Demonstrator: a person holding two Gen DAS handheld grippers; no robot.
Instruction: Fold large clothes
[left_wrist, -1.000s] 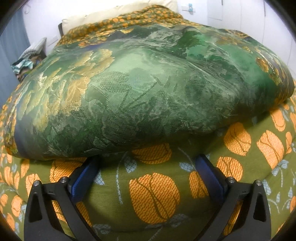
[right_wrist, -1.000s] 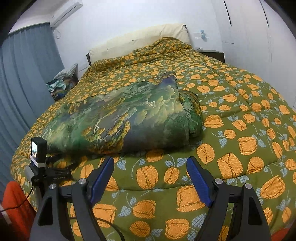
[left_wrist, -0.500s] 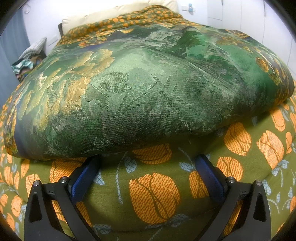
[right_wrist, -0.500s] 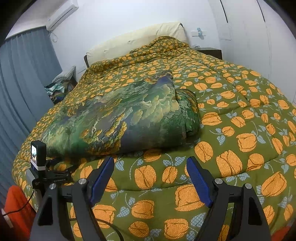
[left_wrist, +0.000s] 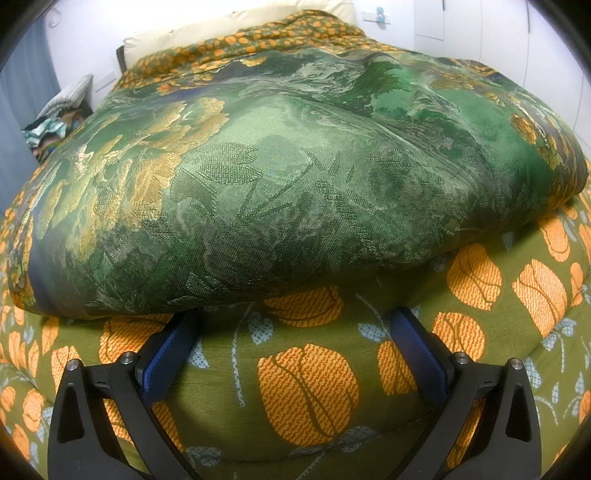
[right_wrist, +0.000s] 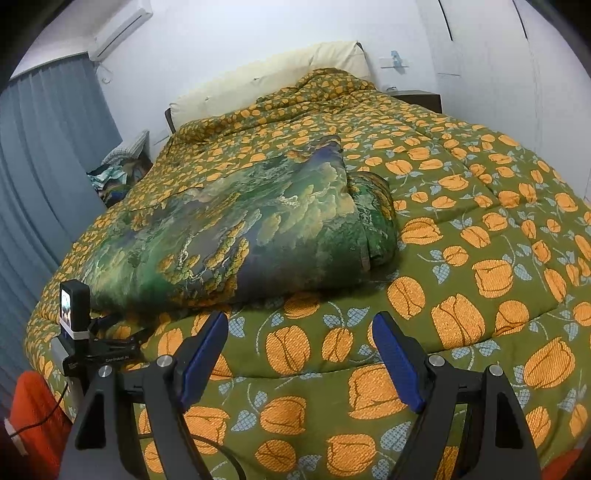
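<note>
A large green and gold brocade cloth (left_wrist: 295, 166) lies folded in a thick bundle on the bed, also seen in the right wrist view as the cloth (right_wrist: 240, 236). My left gripper (left_wrist: 293, 319) is open and low at the bundle's near edge. Its left fingertip (left_wrist: 177, 332) is tucked just under that edge, while the right one rests on the duvet. My right gripper (right_wrist: 301, 323) is open and hovers over the duvet in front of the bundle, with nothing between its fingers. The left gripper (right_wrist: 96, 343) and its camera show at the bundle's near left corner.
An olive duvet with orange tulips (right_wrist: 480, 229) covers the bed. A cream pillow (right_wrist: 280, 77) lies at the headboard, with a dark nightstand (right_wrist: 417, 98) behind. A grey-blue curtain (right_wrist: 40, 166) and a pile of clothes (right_wrist: 114, 177) stand left. Something orange (right_wrist: 33, 413) sits at the lower left.
</note>
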